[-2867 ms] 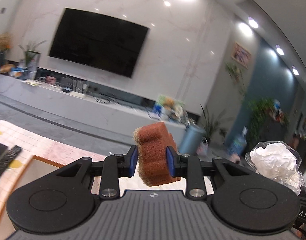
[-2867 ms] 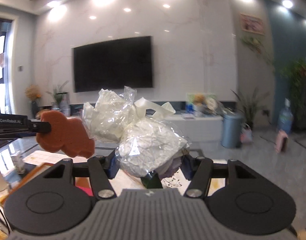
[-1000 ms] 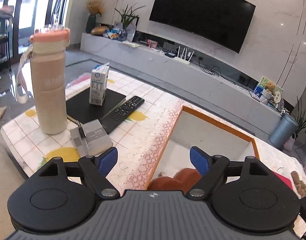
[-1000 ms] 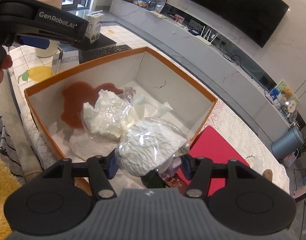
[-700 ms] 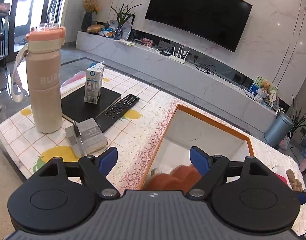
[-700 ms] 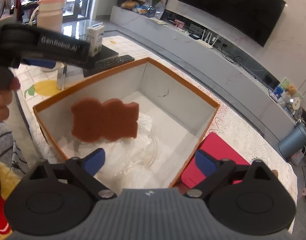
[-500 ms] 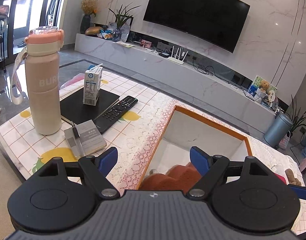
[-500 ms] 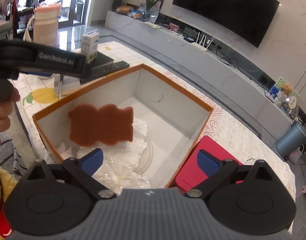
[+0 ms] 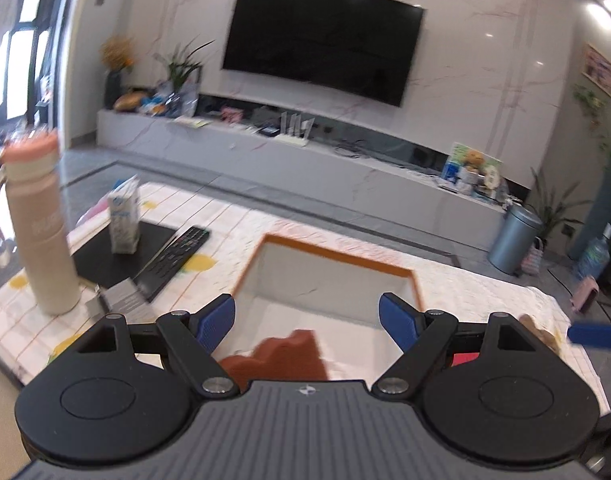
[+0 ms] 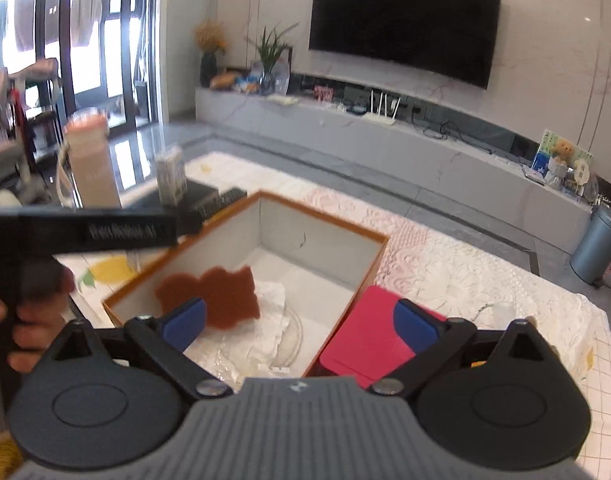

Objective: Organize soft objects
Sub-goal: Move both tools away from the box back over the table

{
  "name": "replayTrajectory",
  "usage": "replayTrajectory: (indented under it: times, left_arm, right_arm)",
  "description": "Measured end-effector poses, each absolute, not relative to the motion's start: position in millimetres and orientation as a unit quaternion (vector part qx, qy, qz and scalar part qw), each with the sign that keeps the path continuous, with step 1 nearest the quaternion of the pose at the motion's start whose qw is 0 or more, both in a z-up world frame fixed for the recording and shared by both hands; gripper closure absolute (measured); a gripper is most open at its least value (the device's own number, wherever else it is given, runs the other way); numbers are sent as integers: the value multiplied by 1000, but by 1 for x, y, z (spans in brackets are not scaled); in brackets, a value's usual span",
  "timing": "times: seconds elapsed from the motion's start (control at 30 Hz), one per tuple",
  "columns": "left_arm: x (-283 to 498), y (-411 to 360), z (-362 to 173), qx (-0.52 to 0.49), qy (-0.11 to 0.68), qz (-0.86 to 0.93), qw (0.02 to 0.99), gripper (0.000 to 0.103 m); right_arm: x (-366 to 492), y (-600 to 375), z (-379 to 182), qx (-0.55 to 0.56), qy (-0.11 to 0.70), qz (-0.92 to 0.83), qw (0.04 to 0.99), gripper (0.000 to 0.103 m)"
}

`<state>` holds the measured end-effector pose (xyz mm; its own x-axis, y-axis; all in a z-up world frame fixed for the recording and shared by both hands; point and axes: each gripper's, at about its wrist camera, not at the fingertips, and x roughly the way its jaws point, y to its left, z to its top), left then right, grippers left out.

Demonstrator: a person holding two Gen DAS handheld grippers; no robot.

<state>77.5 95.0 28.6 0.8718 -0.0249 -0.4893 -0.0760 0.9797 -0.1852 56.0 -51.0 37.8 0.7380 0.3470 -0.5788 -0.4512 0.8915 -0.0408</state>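
An orange-rimmed white box [image 10: 321,220] stands on the table. In it lie a rust-brown sponge [image 10: 215,294] and a clear bag of white crumpled material [image 10: 261,332]. The sponge also shows in the left wrist view [image 9: 285,356], low in the box [image 9: 337,254]. My left gripper [image 9: 307,320] is open and empty above the box's near side. My right gripper [image 10: 301,320] is open and empty above the box's near right corner. The left gripper's black body [image 10: 97,232] shows at the left of the right wrist view.
A pink bottle [image 9: 39,224], a milk carton [image 9: 123,216], a black book [image 9: 121,256] and a remote [image 9: 173,256] stand left of the box. A red pad [image 10: 365,340] lies right of it. A TV and a low cabinet are behind.
Both grippers have let go: the sponge and the bag now lie in the box. Both grippers have since lifted and tilted up, away from the box.
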Motion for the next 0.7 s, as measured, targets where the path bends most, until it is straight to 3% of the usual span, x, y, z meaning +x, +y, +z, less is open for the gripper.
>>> replayTrajectory:
  times: [0.33,0.7]
  left_arm:
    - [63,18,55,-73,240,-132,959,7]
    - [88,-79,4,-3,317,-276,907,7]
  right_arm:
    - [-2,-157,68,-84,290,117,946,5]
    - [-12,-292,-2,-2,383,13,924,9]
